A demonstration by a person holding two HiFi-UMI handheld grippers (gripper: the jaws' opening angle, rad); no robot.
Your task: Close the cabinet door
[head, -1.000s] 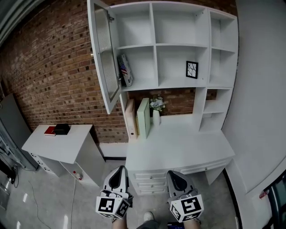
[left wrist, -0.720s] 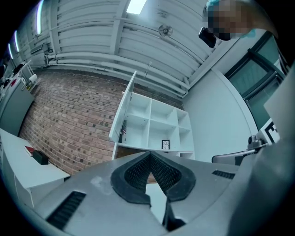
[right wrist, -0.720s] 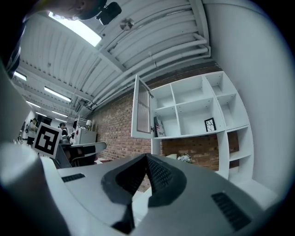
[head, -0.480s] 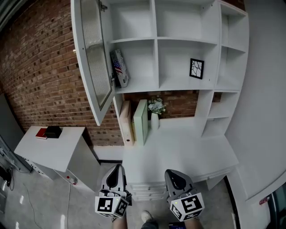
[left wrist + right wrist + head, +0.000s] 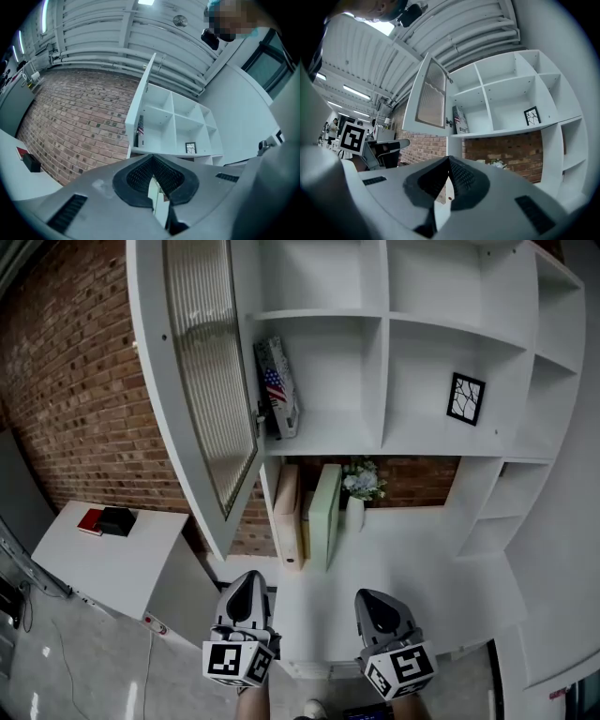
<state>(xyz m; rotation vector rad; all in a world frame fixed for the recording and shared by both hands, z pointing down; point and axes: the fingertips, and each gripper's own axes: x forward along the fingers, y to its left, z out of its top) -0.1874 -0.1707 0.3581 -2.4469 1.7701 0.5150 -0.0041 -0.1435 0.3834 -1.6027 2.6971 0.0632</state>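
The ribbed-glass cabinet door [image 5: 202,381] stands swung wide open at the left edge of the white shelf unit [image 5: 384,362]. Below the unit, well apart from the door, the left gripper [image 5: 246,579] and right gripper [image 5: 373,598] hang side by side, jaws pressed together on nothing. A flag-printed item [image 5: 278,390], perhaps a book, leans in the unit's left compartment.

Framed picture [image 5: 466,398], flag-printed pack [image 5: 278,388], 2 upright folders [image 5: 325,512], white flowers [image 5: 362,482], brick wall [image 5: 75,399]
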